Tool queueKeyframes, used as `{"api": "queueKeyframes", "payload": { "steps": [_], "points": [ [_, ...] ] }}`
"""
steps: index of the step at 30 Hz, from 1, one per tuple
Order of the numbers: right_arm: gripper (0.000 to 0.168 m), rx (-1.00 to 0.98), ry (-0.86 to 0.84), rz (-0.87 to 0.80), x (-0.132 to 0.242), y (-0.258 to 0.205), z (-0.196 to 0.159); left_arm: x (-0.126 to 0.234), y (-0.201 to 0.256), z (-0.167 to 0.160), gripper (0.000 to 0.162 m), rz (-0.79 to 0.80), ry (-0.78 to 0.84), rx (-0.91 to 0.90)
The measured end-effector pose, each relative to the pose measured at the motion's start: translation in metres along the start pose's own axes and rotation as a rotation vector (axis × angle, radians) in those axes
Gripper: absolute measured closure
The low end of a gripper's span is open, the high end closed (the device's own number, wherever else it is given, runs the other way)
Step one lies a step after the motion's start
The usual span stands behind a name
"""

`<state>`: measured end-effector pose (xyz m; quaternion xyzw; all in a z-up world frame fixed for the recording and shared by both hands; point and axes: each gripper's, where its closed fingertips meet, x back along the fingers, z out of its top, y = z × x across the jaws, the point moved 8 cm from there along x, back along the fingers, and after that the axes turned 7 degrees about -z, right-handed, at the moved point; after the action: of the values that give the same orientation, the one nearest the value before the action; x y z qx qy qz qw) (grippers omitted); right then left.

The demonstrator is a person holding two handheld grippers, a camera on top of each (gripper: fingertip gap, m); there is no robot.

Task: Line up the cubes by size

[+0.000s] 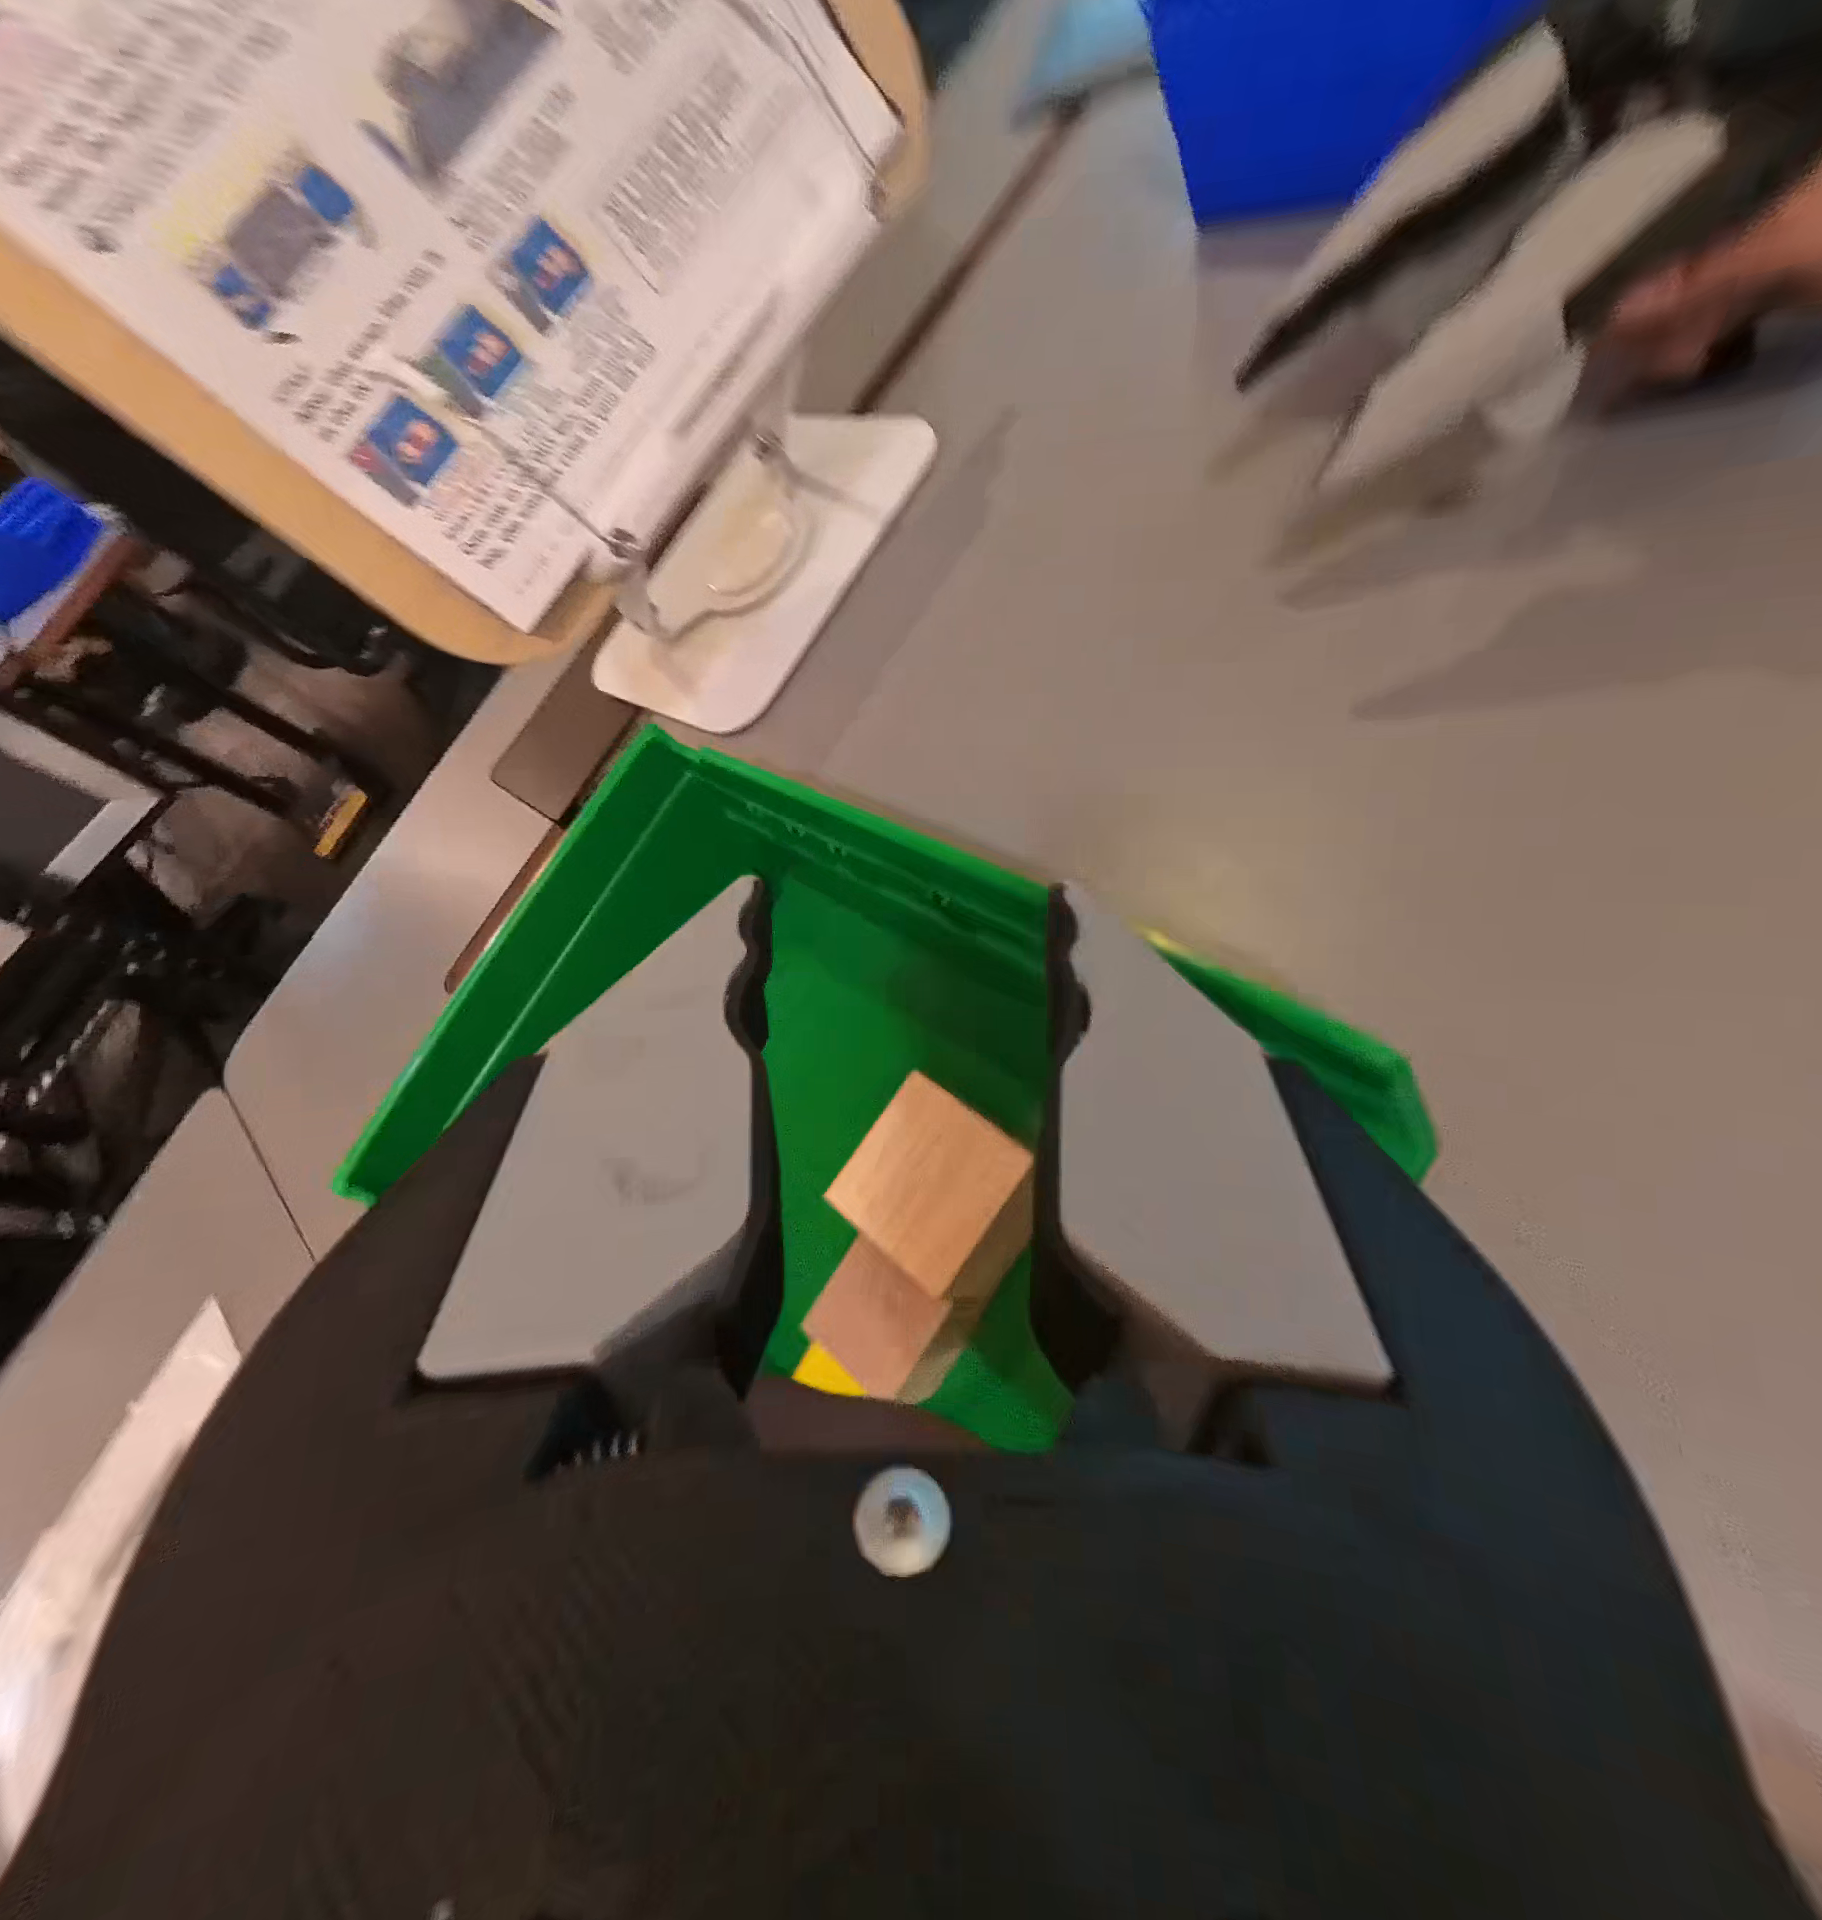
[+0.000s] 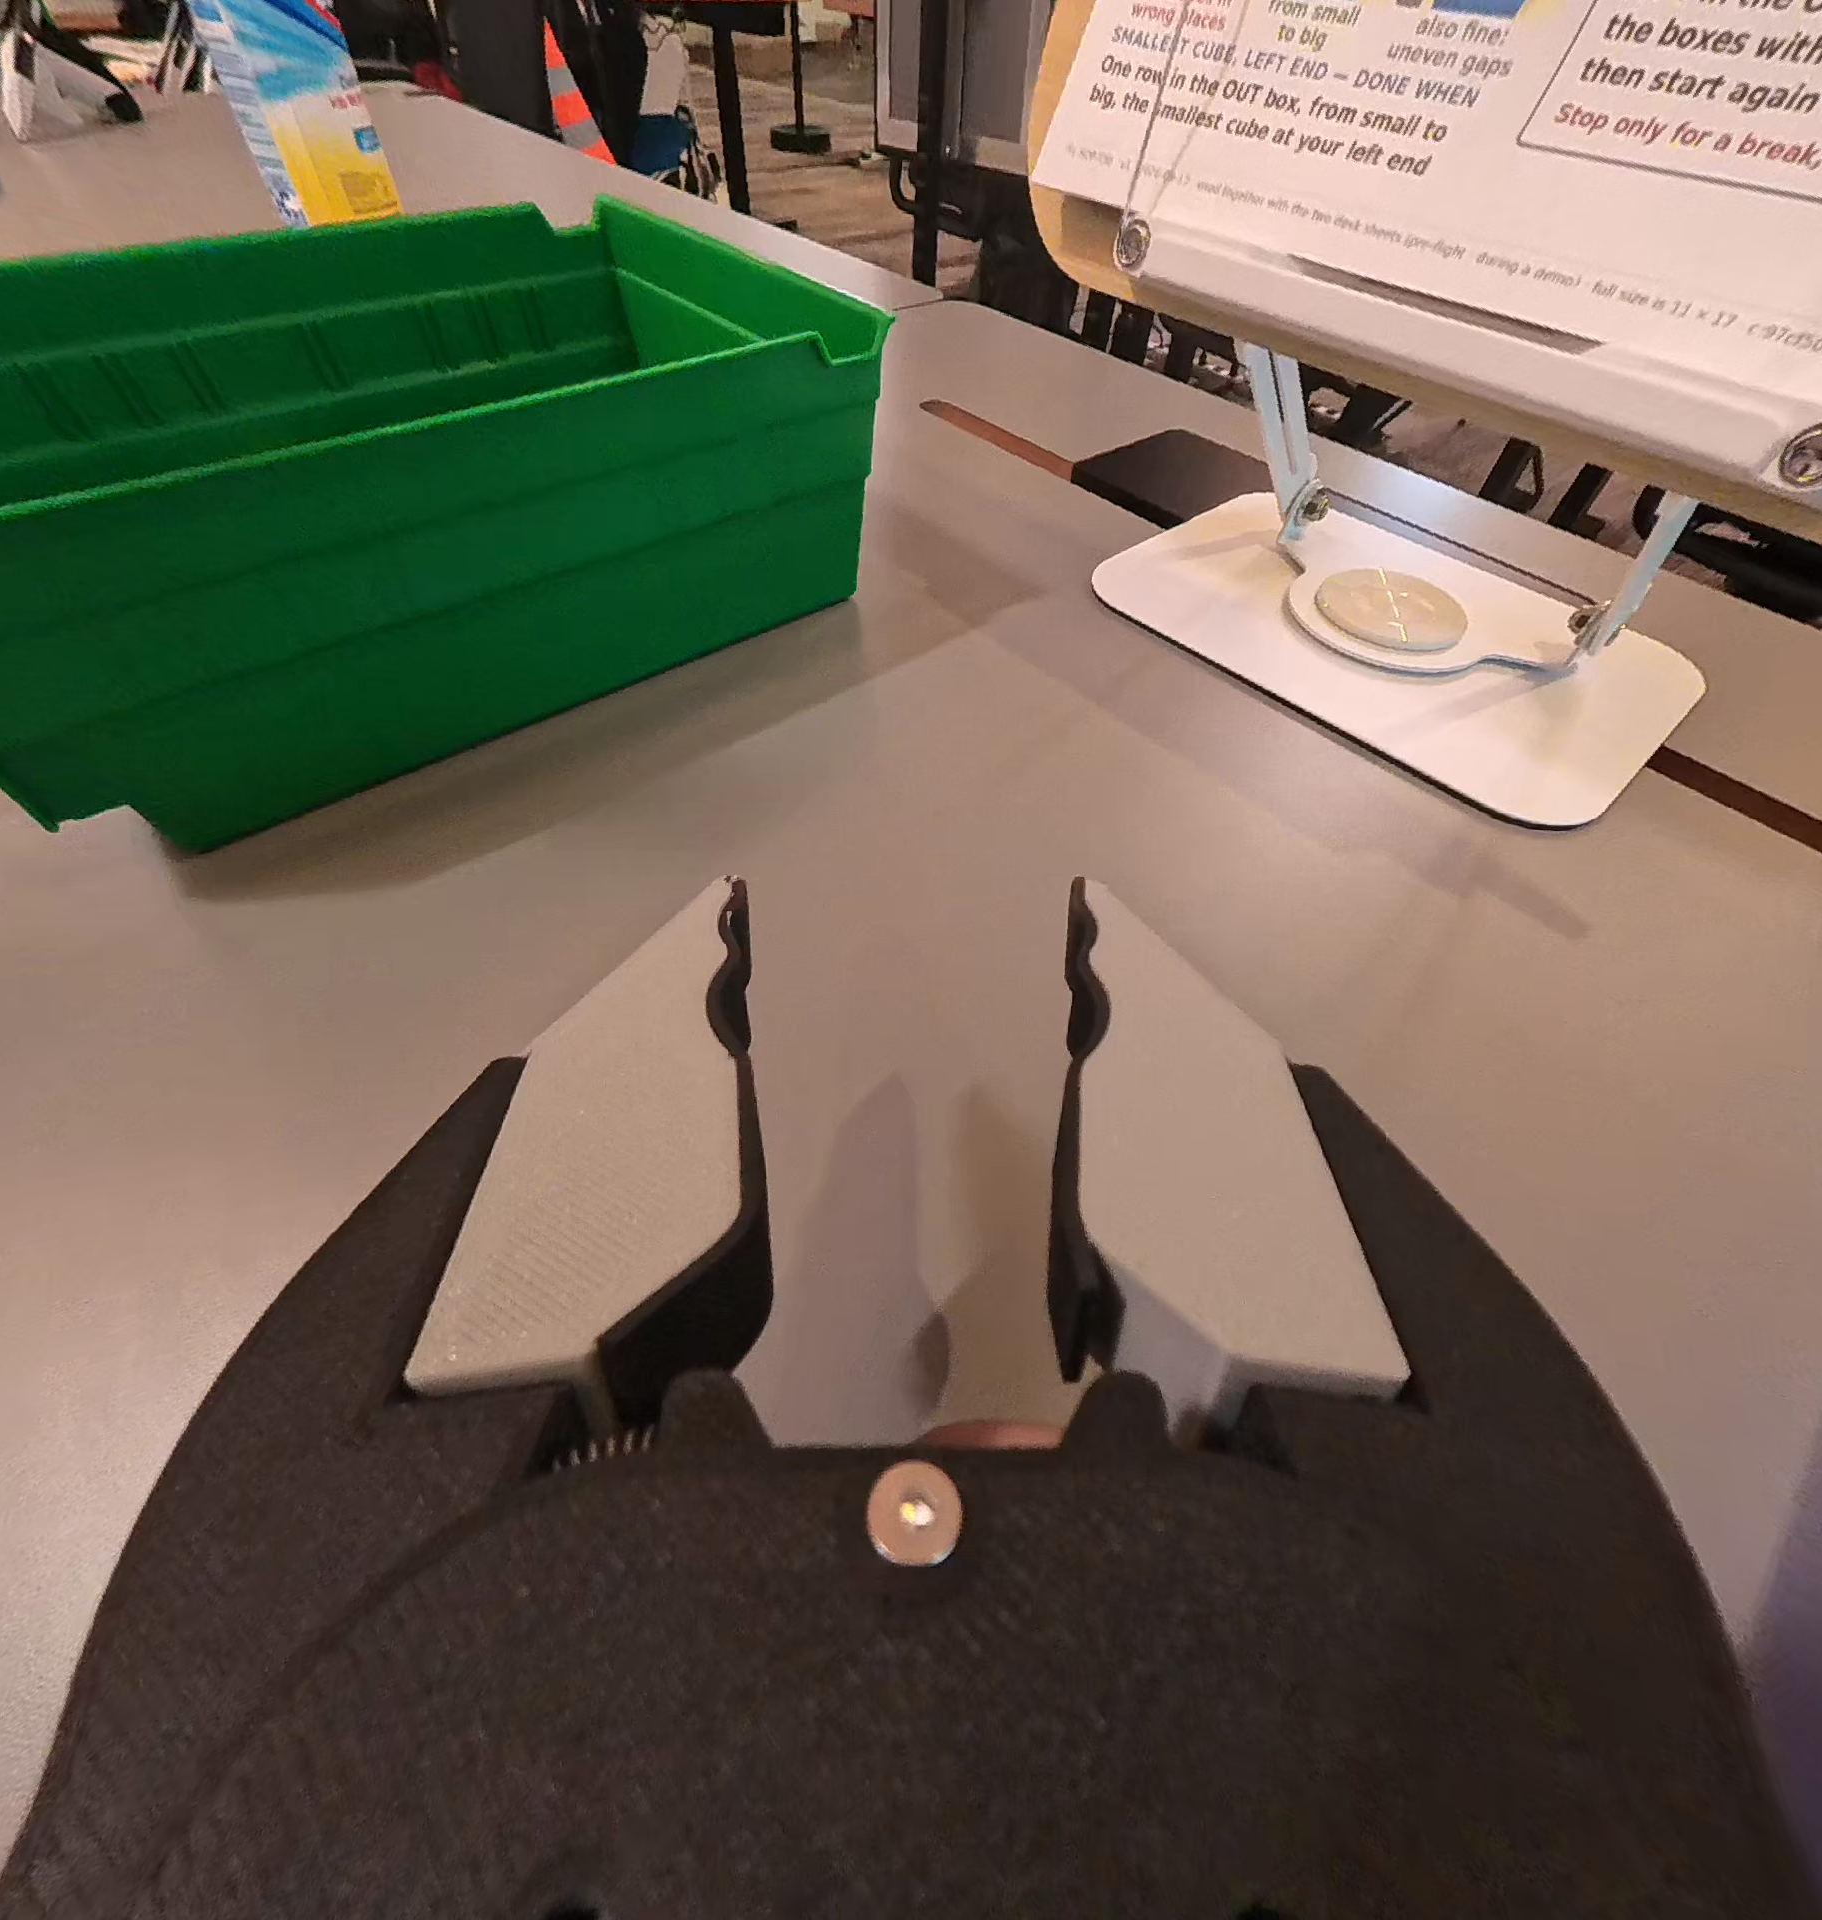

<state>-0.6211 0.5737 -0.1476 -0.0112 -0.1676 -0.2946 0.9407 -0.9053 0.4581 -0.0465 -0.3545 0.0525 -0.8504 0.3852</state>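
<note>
Tongs [image 1: 907, 914] gape above green bin [image 1: 616, 914]; perhaps two wooden cubes [image 1: 928, 1179] inside.

2 cubes inside the bin [image 1: 668, 904], the larger cube [image 1: 928, 1179] just beyond the smaller cube [image 1: 876, 1330], touching or overlapping it from this angle; both between the fingers of the left gripper [image 1: 907, 914], above the bin. Stand base [image 2: 1395, 665] on the table [image 2: 990, 790], right of the bin and apart from it. Right gripper [image 2: 907, 894] over bare table, nearer than both
</note>
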Motion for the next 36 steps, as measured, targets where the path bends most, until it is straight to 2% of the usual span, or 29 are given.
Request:
{"api": "queueKeyframes", "payload": {
  "steps": [3, 6, 10, 18, 22, 26, 29, 33, 36],
  "points": [
    [0.109, 0.000, 0.009, -0.002, 0.002, 0.000, 0.002, -0.011, 0.000, -0.012, 0.104, -0.157, -0.105, -0.181],
    [0.109, -0.006, 0.012, 0.002, 0.002, 0.001, 0.002, -0.021, -0.001, -0.024, 0.109, -0.237, -0.195, -0.273],
    [0.109, -0.004, 0.009, 0.003, 0.002, 0.000, 0.002, -0.036, -0.004, -0.042, 0.106, -0.323, -0.315, -0.262],
    [0.109, -0.006, 0.013, 0.003, 0.002, 0.000, 0.003, -0.068, -0.013, -0.088, 0.093, -0.369, -0.606, -0.241],
    [0.109, -0.006, 0.014, 0.007, 0.003, 0.000, 0.003, -0.080, -0.011, -0.103, 0.098, -0.374, -0.655, -0.273],
    [0.108, -0.016, 0.022, 0.046, 0.004, -0.003, 0.004, -0.074, -0.014, -0.092, 0.101, -0.335, -0.554, -0.300],
    [0.105, -0.062, 0.038, 0.195, 0.005, -0.013, 0.008, -0.055, -0.021, -0.073, 0.101, -0.239, -0.405, -0.298],
    [0.097, -0.174, 0.063, 0.488, 0.012, -0.032, 0.017, -0.022, -0.025, -0.026, 0.101, -0.082, -0.077, -0.312],
    [0.092, -0.298, 0.102, 0.708, 0.020, -0.043, 0.027, -0.006, -0.005, 0.015, 0.100, -0.068, 0.188, -0.346]
  ]
}}
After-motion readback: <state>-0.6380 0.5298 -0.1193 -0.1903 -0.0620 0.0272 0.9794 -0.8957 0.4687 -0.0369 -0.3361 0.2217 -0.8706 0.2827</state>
